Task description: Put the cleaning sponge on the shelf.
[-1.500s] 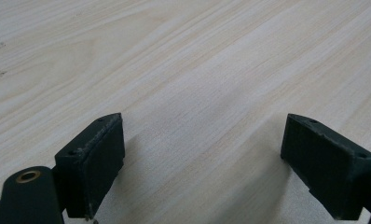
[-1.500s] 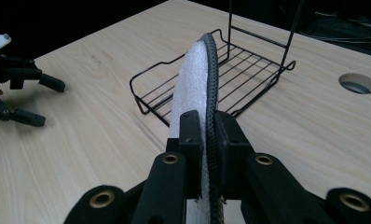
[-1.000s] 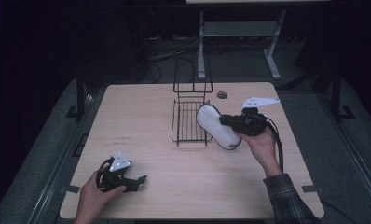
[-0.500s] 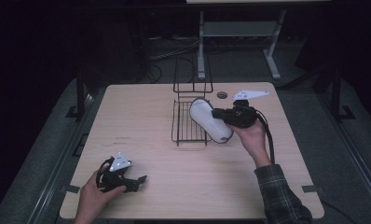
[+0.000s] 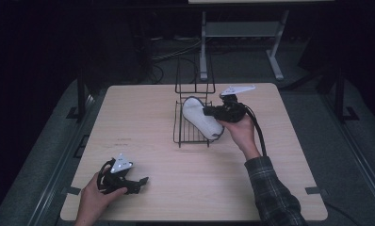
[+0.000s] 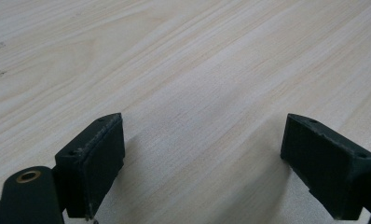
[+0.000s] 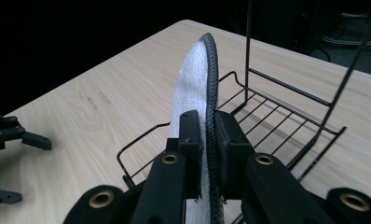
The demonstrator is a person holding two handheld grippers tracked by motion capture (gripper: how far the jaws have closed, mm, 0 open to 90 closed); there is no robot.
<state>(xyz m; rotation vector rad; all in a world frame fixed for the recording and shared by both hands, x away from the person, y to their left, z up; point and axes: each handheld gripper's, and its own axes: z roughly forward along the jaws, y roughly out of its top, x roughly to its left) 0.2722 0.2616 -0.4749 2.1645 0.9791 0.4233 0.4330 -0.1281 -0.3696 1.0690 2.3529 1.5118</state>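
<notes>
Slipper, white with a dark sole, sits right of centre in the high view, pinched edge-on at its heel rim by the right gripper, whose fingers clamp it; held thin side up, it can probably slide into the wire rack beneath. At the lower left, the left gripper rests on the counter, fingers apart and empty, likely parked clear.
</notes>
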